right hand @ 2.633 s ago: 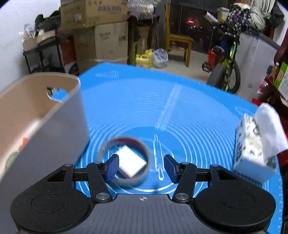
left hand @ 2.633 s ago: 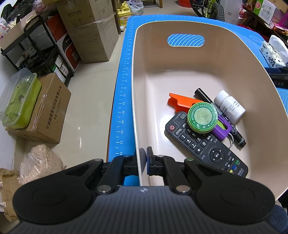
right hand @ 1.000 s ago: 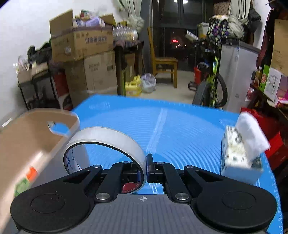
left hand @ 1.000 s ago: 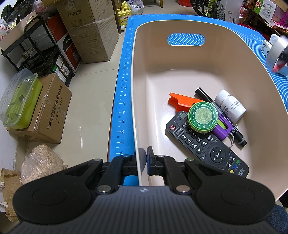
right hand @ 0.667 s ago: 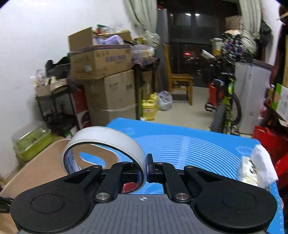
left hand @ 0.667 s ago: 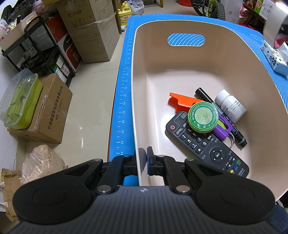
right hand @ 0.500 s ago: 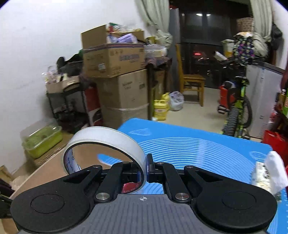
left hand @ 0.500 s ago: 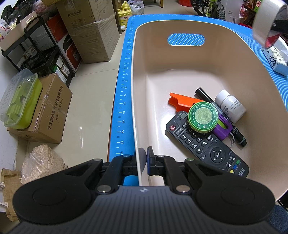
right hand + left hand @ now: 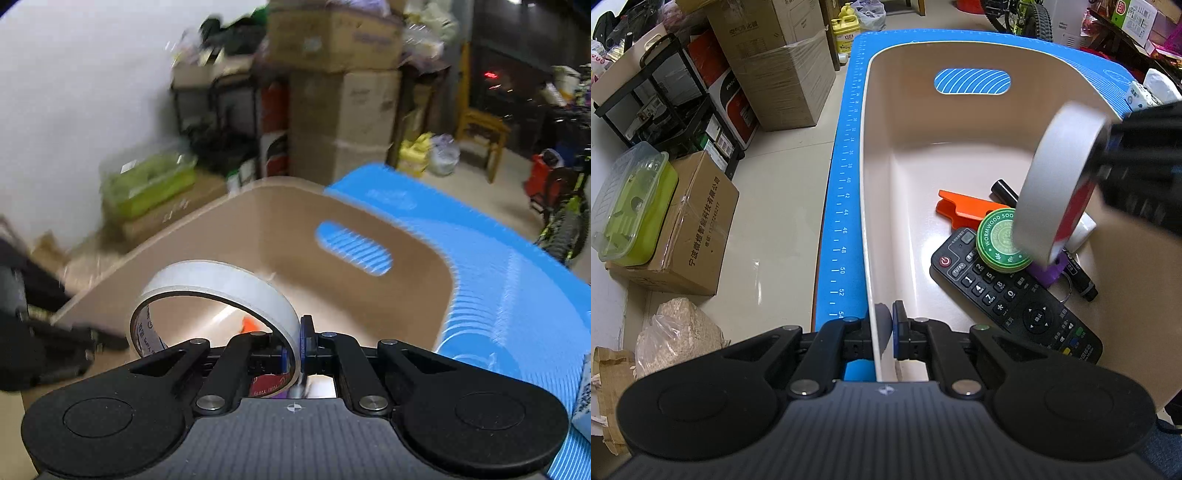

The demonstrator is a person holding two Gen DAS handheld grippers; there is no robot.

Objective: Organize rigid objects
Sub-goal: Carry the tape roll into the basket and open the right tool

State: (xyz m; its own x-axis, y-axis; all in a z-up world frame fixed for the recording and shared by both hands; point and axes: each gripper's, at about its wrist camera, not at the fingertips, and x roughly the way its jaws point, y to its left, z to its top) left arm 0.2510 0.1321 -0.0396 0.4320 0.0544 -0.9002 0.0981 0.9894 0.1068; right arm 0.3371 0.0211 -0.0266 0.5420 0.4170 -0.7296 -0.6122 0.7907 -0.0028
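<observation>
Tape roll sits pinched by its band between the pressed-in fingers of the right tool, one pad inside the ring and one outside, the ring standing out to the left of the fingers. That tool tilts downward over the beige bin, and in the left wrist view it enters from the right edge as a dark blur, with the roll hanging above the bin's contents near its right wall. Left tool points steeply down and clamps the bin's near-left wall, one finger outside and one inside the rim.

Inside the bin lie a black remote, a green round tin resting on it, an orange piece, a purple piece, a black marker and a white bottle, partly hidden by the roll.

Compared with a second ago, the roll has travelled from above the blue mat on the worktop to over the bin's opening, and the right tool has rolled and swung left. The left tool's grip on the wall is unchanged, and the items in the bin lie as before.
</observation>
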